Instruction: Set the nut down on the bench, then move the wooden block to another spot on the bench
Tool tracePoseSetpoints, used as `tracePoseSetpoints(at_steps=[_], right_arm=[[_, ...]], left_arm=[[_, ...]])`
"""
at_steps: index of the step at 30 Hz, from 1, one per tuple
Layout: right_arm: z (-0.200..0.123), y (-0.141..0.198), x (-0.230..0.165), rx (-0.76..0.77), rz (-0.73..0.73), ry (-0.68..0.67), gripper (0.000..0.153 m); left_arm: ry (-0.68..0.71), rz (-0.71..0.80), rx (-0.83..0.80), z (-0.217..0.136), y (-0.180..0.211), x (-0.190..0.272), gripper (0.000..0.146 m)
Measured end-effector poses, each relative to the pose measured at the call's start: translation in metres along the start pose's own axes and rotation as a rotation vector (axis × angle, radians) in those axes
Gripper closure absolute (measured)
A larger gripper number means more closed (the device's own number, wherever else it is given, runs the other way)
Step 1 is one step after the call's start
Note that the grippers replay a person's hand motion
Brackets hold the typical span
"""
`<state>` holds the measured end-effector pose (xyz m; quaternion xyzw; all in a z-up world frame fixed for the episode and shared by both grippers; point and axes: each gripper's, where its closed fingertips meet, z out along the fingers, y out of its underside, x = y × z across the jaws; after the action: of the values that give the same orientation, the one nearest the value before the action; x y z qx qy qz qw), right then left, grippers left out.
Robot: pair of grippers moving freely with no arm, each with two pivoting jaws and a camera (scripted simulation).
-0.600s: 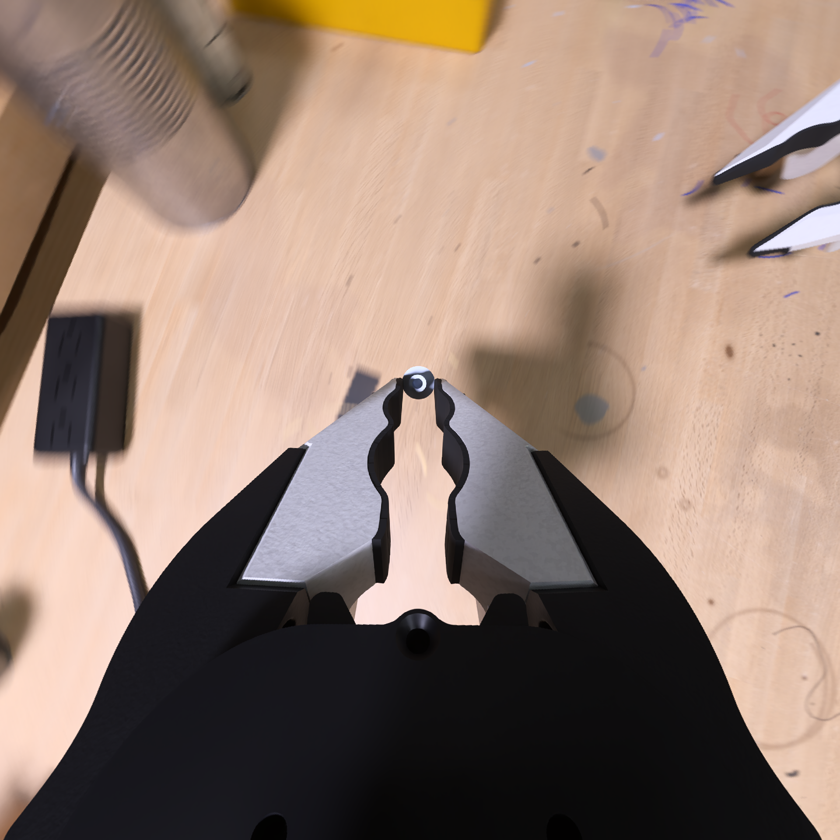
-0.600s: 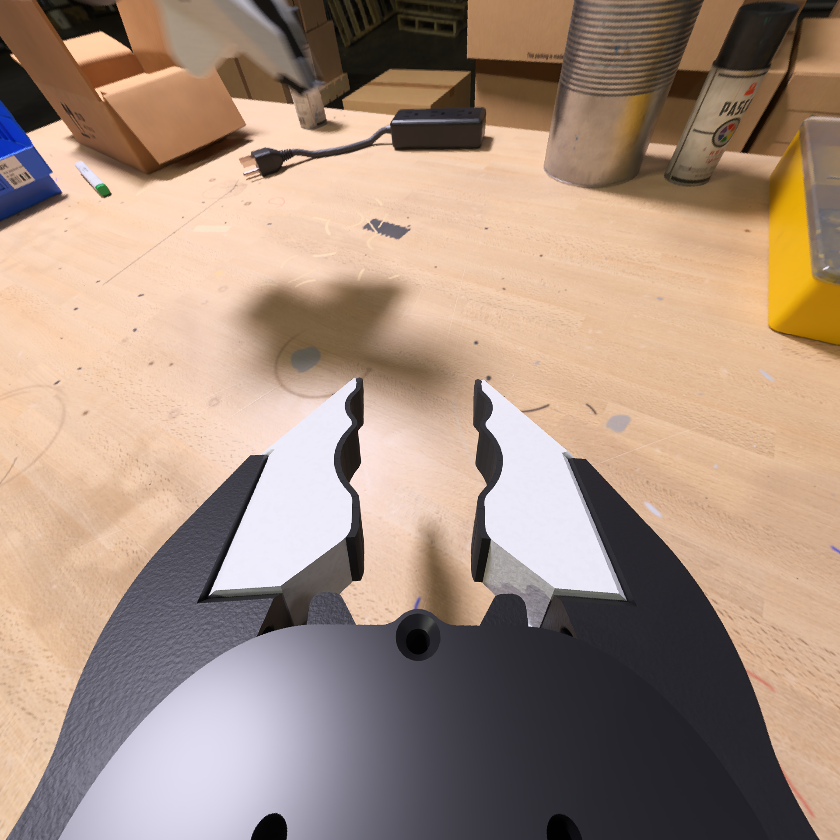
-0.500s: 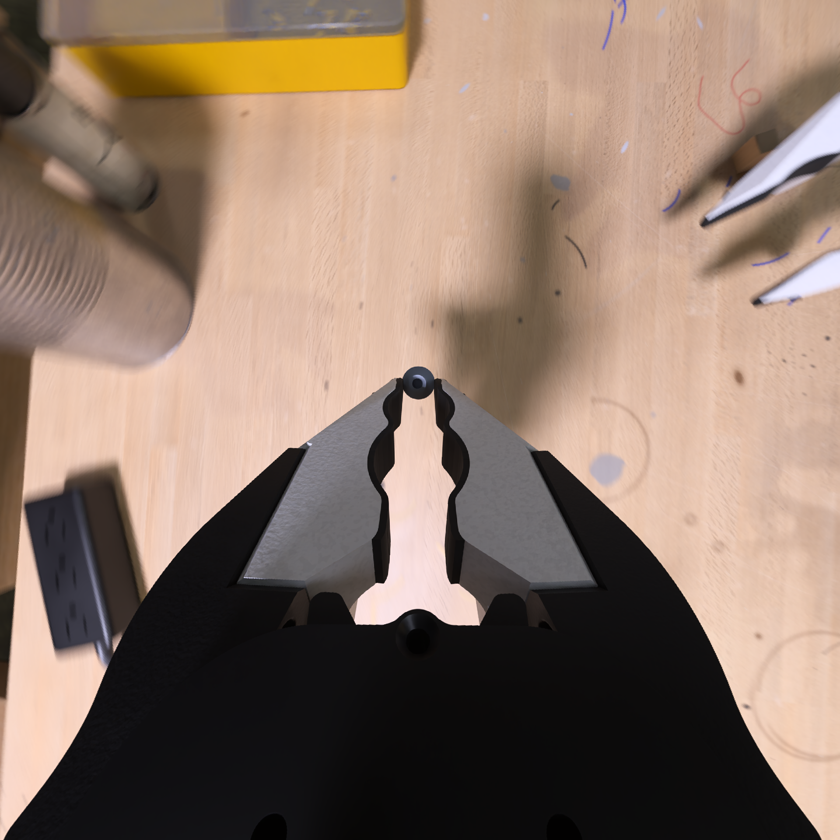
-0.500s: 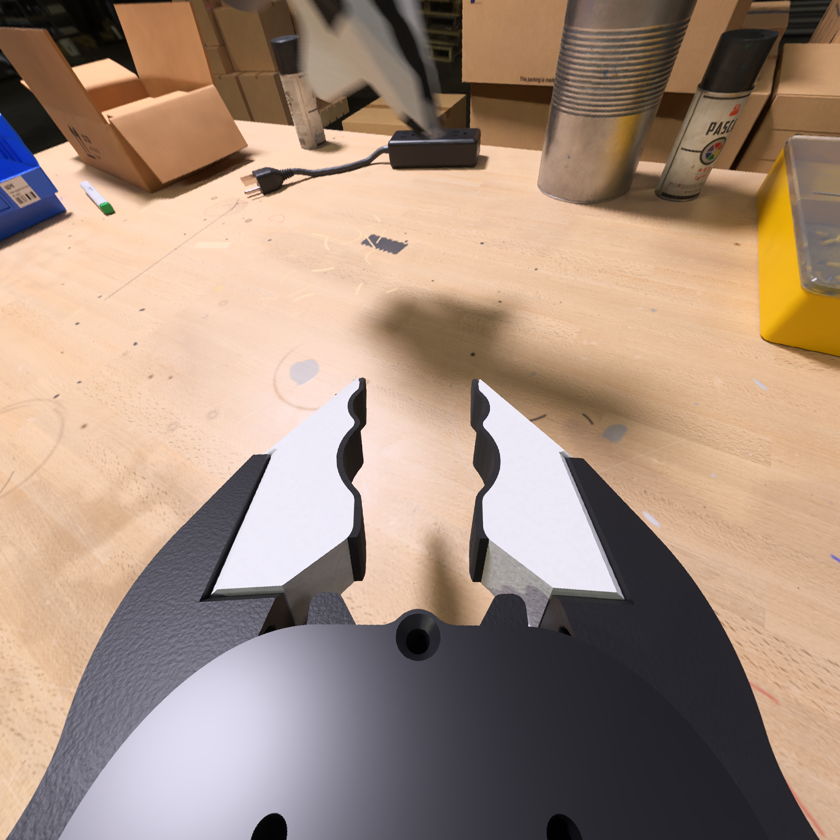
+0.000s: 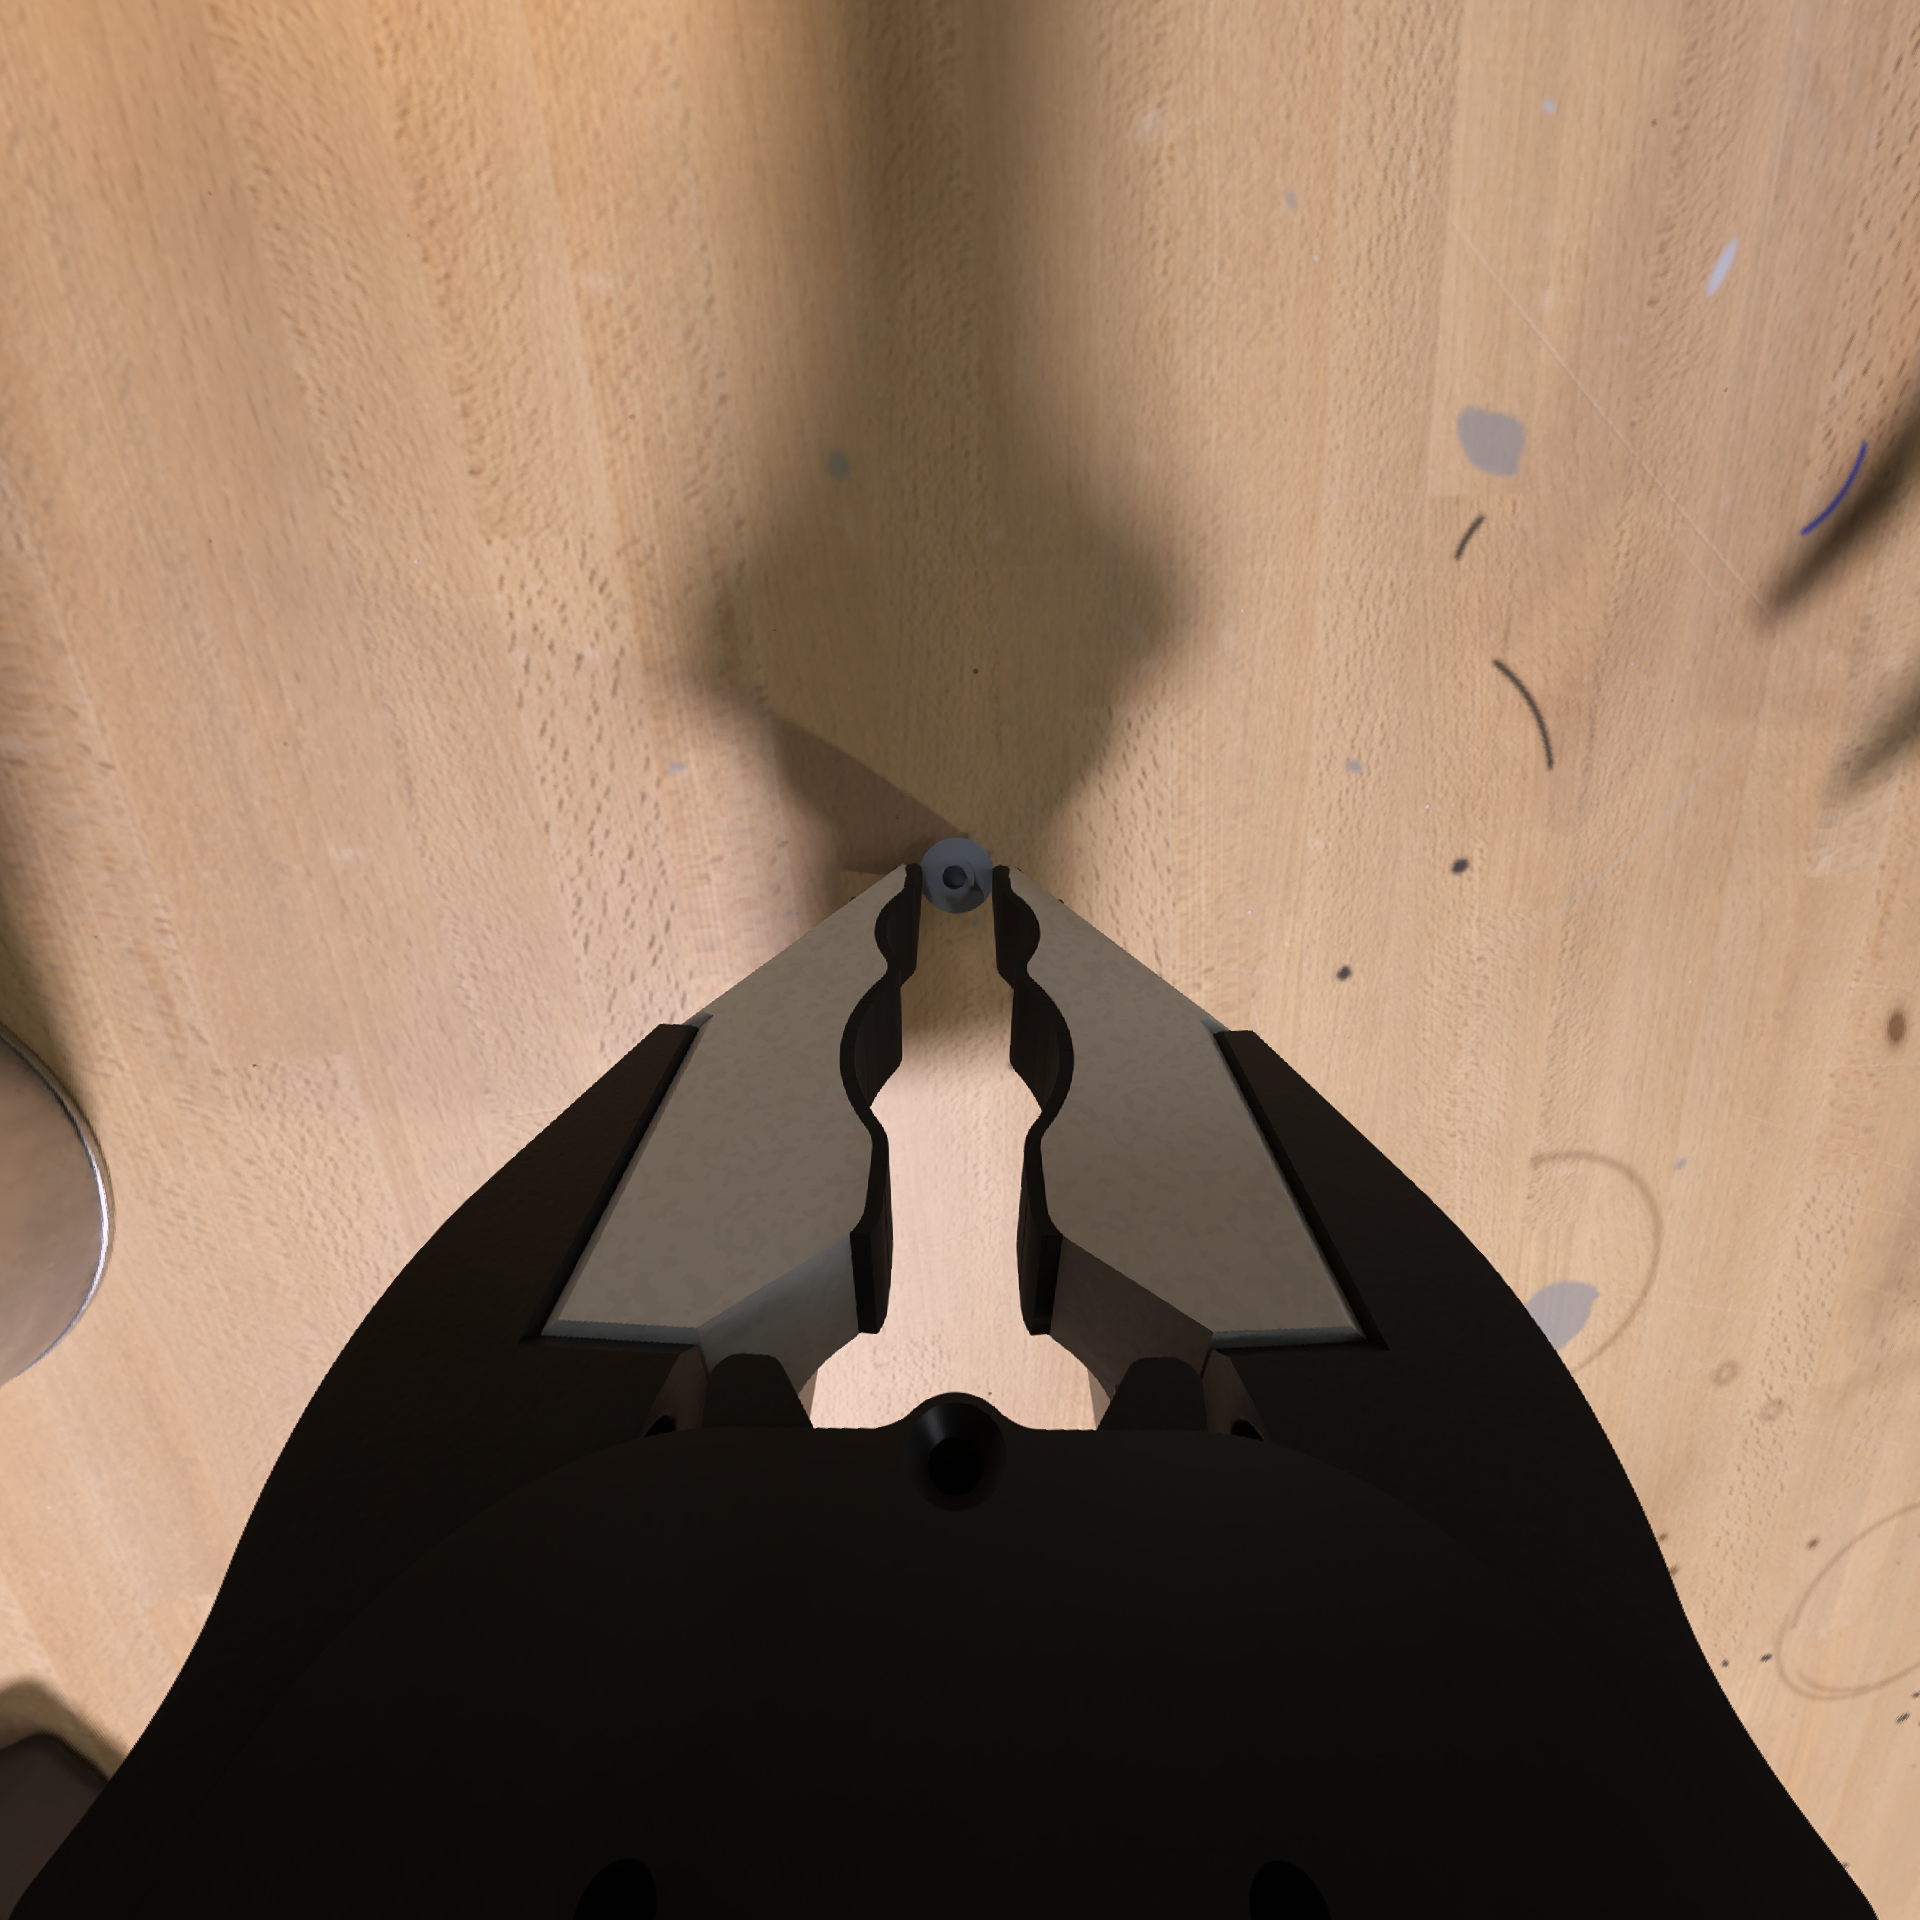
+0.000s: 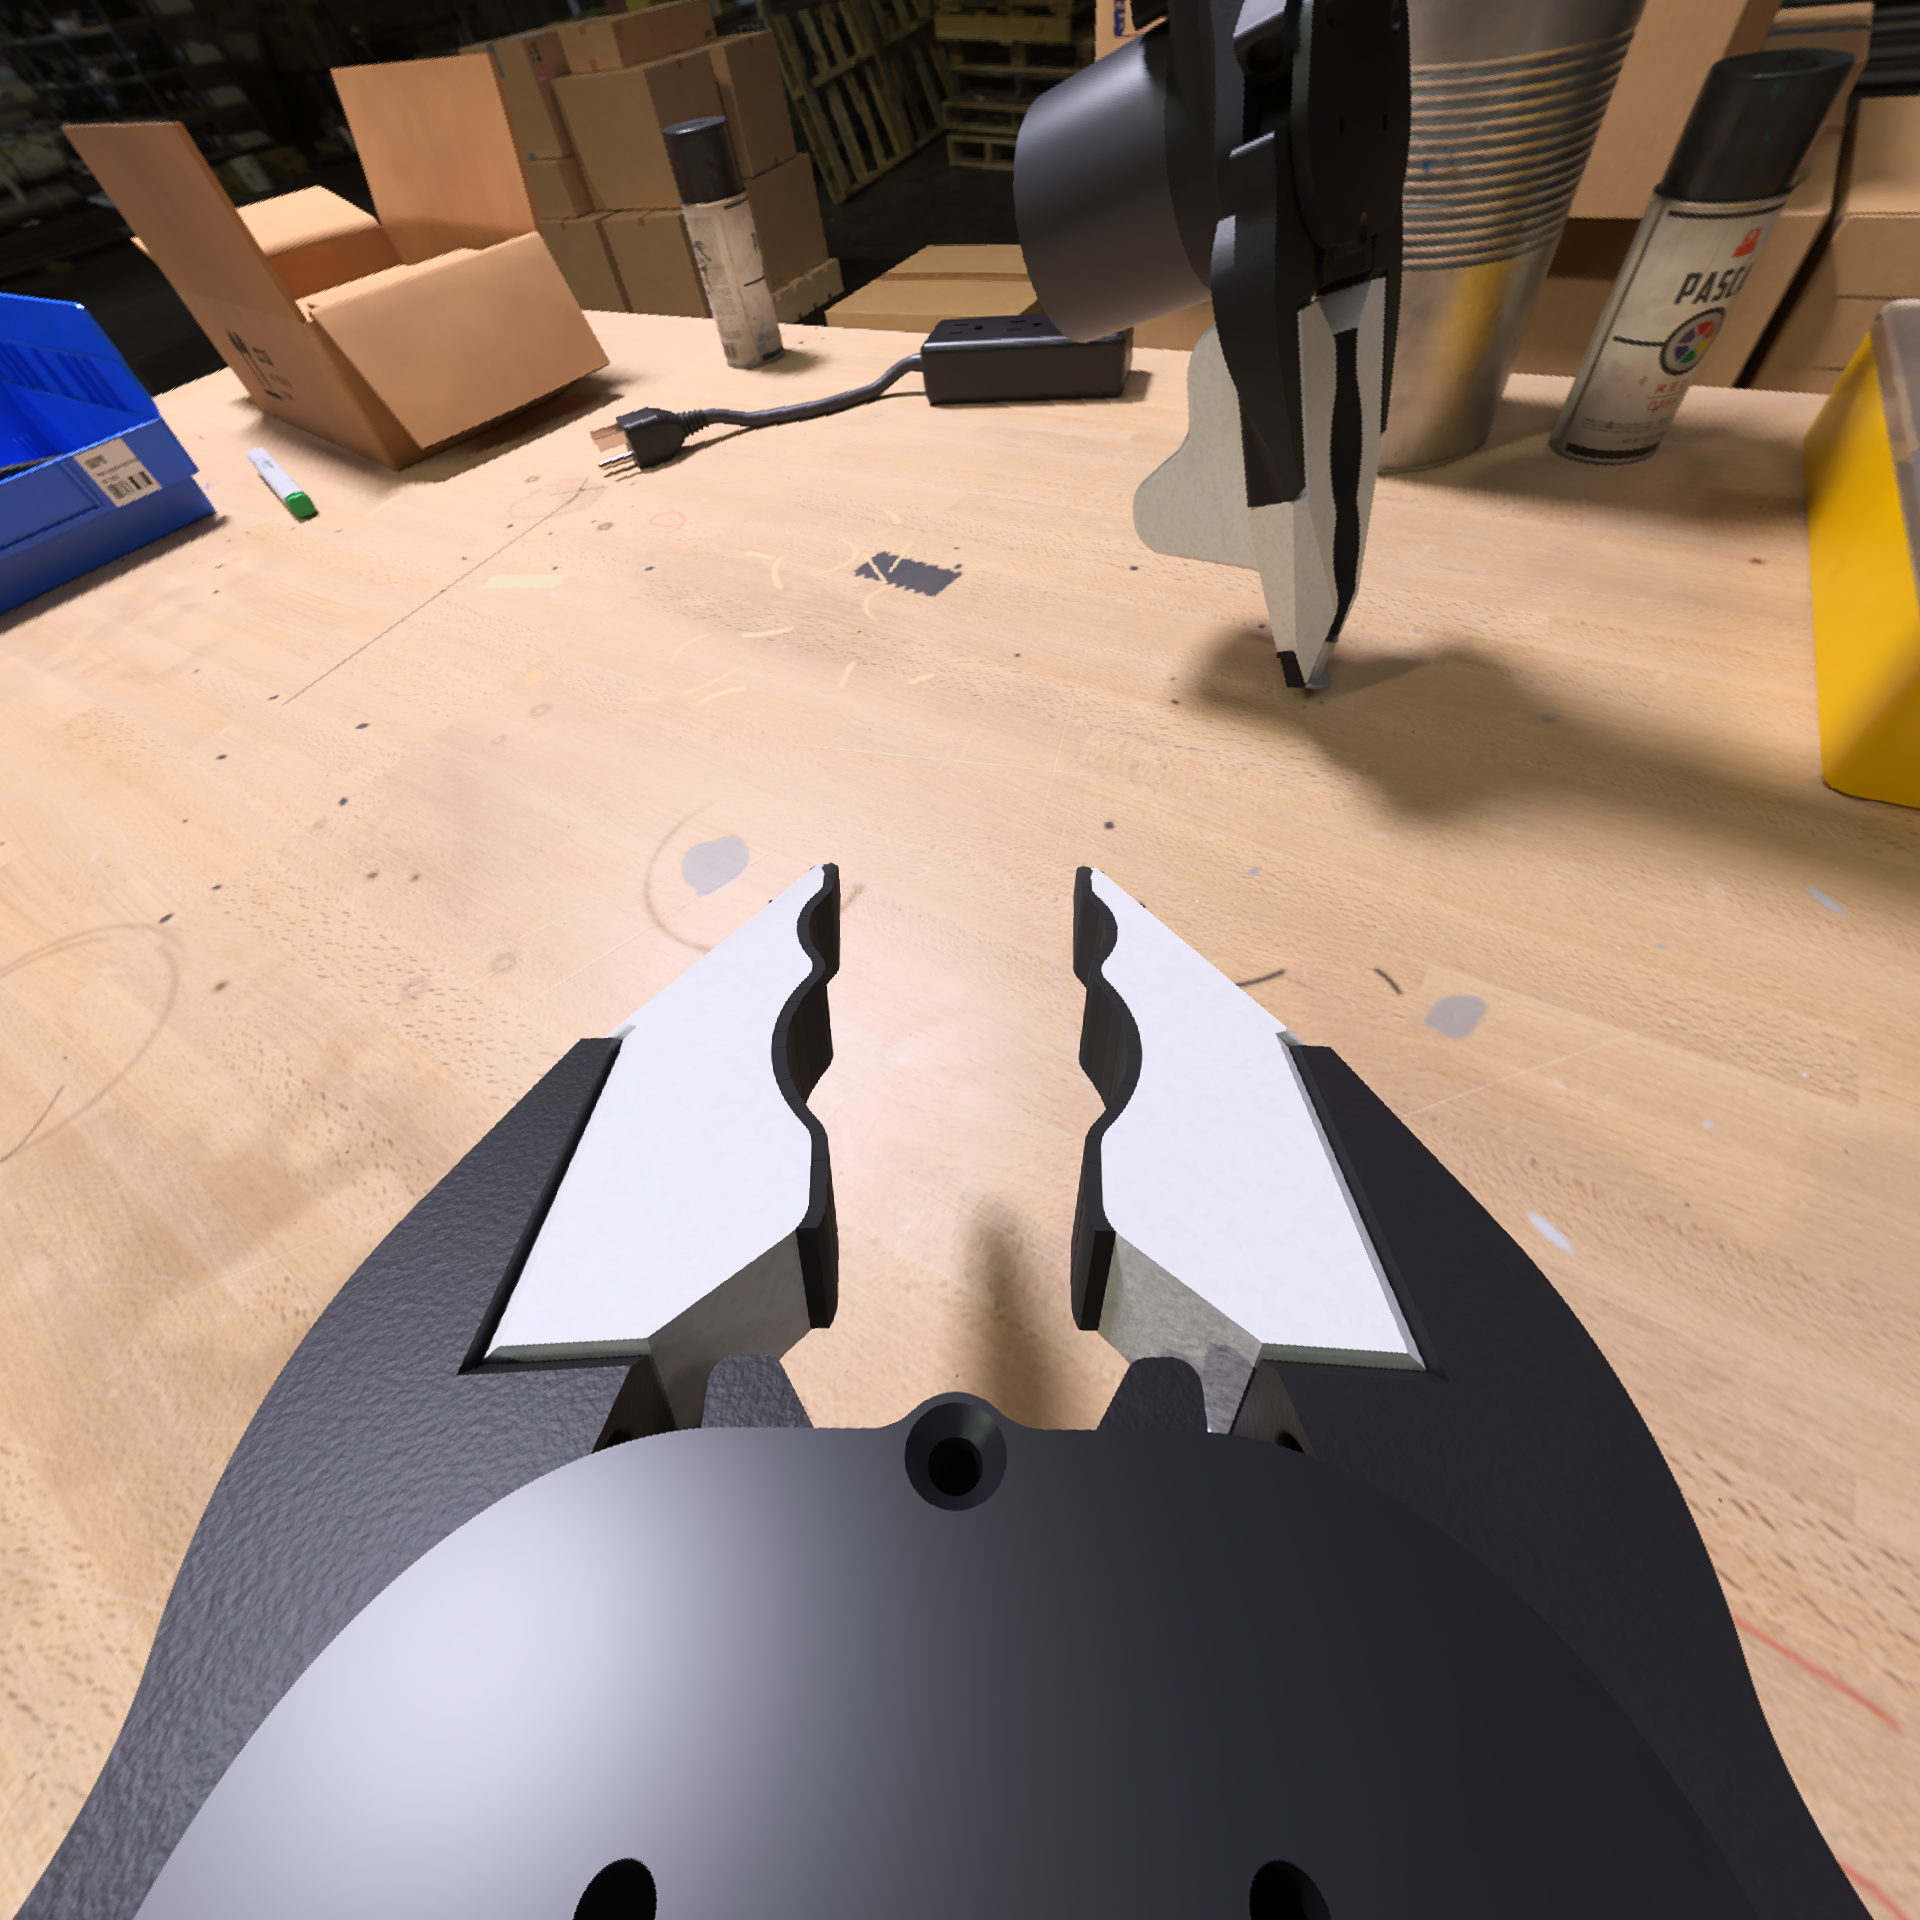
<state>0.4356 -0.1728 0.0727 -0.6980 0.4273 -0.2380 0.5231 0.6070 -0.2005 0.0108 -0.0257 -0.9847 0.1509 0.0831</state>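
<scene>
Warm overhead light on the desk (image 6: pixel 416 1039), soft broad shadow under the left tool (image 5: pixel 957 878), dark background beyond, wide-angle bending at edges, slight blur at left-view margins

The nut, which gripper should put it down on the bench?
Left. The left gripper already pinches the nut just above the bench; the right gripper is open, empty and farther away.

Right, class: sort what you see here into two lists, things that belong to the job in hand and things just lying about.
Belongs to the job:
- nut, pinched at the left gripper's tips
- bench
- right gripper, open, waiting
- wooden block: not in view

Just lying about:
- cardboard box
- blue bin
- marker
- power strip
- two spray cans
- metal can
- yellow bin
</scene>
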Motion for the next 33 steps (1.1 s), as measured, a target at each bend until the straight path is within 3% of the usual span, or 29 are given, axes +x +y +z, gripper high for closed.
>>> tracePoseSetpoints(at_steps=[16,26,29,33], right_arm=[[0.002,0.008,-0.011,-0.020,-0.004,-0.055,0.107],[0.001,0.009,-0.009,-0.027,-0.013,-0.047,0.107],[-0.003,0.006,-0.004,-0.019,-0.009,-0.033,0.107],[-0.012,0.005,0.007,-0.003,0.015,-0.014,0.107]], left_arm=[[-0.006,-0.063,0.008,0.001,-0.003,0.000,0.133],[-0.050,-0.008,-0.025,-0.001,-0.003,-0.001,0.133],[-0.082,-0.042,0.047,-0.026,-0.010,0.007,0.133],[-0.045,-0.153,0.302,-0.101,-0.009,0.080,0.133]])
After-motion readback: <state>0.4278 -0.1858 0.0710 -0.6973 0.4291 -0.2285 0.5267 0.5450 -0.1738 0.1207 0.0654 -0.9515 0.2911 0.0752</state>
